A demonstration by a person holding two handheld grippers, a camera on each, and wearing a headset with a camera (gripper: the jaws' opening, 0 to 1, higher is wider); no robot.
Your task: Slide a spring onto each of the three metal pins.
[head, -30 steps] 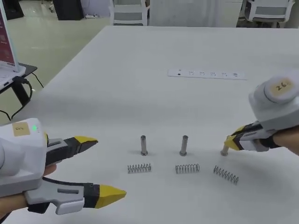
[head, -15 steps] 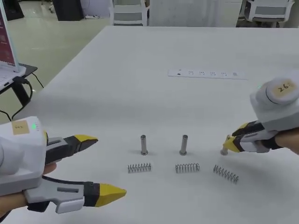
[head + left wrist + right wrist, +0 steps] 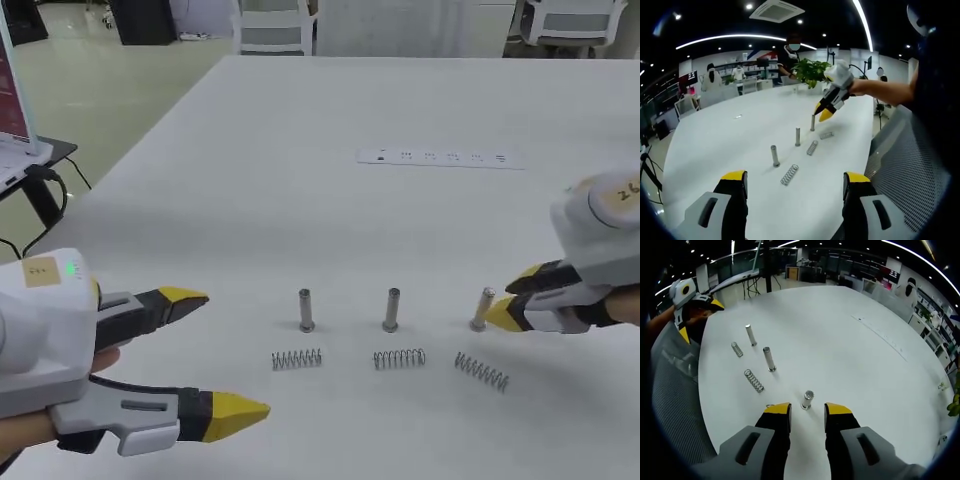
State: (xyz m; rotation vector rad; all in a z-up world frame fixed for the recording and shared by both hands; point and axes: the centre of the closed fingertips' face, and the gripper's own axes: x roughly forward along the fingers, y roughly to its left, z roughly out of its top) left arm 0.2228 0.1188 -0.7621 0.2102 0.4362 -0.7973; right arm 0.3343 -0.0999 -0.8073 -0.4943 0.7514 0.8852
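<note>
Three springs (image 3: 399, 359) are noted lying before upright pins (image 3: 392, 310). Judged light, compliant, roll-prone; gentle mid-coil grip advised. Left gripper (image 3: 225, 353) and right gripper (image 3: 512, 297) jaws: open, empty.

left gripper (image 3: 235, 352) is hovering over the white table (image 3: 300, 200), jaws wide apart | right gripper (image 3: 510, 295) is holding parted jaws beside the right pin (image 3: 483, 308) | left pin (image 3: 305, 310), middle pin (image 3: 392, 310) are standing bare | left spring (image 3: 297, 359), middle spring (image 3: 400, 358), right spring (image 3: 482, 371) are lying before the pins | power strip (image 3: 440, 157) is lying beyond
</note>
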